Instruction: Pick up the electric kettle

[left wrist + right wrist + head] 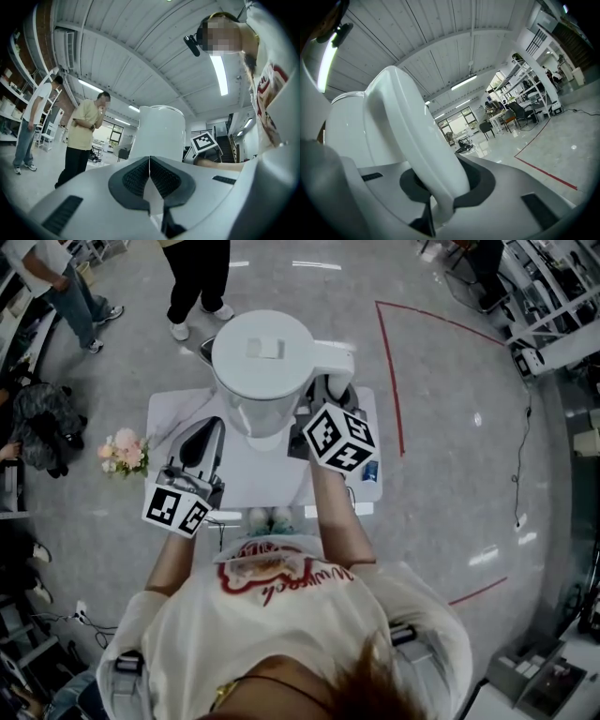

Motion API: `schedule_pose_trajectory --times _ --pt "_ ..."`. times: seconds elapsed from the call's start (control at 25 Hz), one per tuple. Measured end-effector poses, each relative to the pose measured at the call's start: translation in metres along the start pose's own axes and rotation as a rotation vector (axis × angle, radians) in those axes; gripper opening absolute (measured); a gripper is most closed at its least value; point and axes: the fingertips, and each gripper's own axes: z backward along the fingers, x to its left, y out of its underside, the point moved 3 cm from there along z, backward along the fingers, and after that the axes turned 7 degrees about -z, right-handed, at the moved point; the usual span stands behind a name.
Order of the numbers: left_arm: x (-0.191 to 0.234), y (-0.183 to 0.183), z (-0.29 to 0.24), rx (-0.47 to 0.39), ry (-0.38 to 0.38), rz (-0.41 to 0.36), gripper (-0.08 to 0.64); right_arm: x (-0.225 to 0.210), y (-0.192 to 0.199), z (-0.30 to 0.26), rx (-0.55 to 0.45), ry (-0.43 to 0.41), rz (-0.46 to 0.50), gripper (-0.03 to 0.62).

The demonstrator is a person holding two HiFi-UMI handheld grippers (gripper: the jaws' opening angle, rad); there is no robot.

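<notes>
Two grippers reach forward from the person in the white T-shirt (pixel 281 615) over a white bench (pixel 272 486). The left gripper (pixel 149 165) has its dark ribbed pads pressed together with nothing between them. It sits just beside the lower body of the electric kettle (pixel 261 360), and whether it touches cannot be told. The right gripper (pixel 440 185) is clamped on the kettle's white handle (pixel 412 136), which fills the gap between its pads. The kettle is upright in that grip with its lid closed, over the far half of the bench. A small blue-labelled item (pixel 371 471) lies at the bench's right edge. Beyond the bench, on the glossy grey floor (pixel 441 456), a bunch of pale pink flowers (pixel 124 454) lies to the left and a red line (pixel 395 390) runs to the right. Farther off, a bystander in black trousers (pixel 199 282) stands just past the kettle, and a bystander in jeans (pixel 61 287) stands at the far left
</notes>
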Motion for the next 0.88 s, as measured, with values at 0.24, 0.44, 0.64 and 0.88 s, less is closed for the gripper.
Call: schedule_pose_trajectory --times 0.24,0.44,0.64,0.88 --pt "-0.004 0.000 -0.003 -0.014 -0.005 -0.012 0.012 -0.003 0.000 0.000 0.008 -0.015 -0.017 0.066" --pt "-0.013 -0.010 0.001 -0.036 -0.036 -0.023 0.012 -0.002 -0.008 0.011 0.007 -0.035 0.012 0.066" --pt "-0.018 -0.009 0.001 -0.052 -0.080 -0.034 0.012 -0.006 -0.006 0.013 0.027 -0.073 -0.020 0.066" --pt "-0.032 -0.003 0.003 -0.067 -0.113 -0.036 0.012 -0.013 -0.005 0.021 0.038 -0.106 -0.041 0.066"
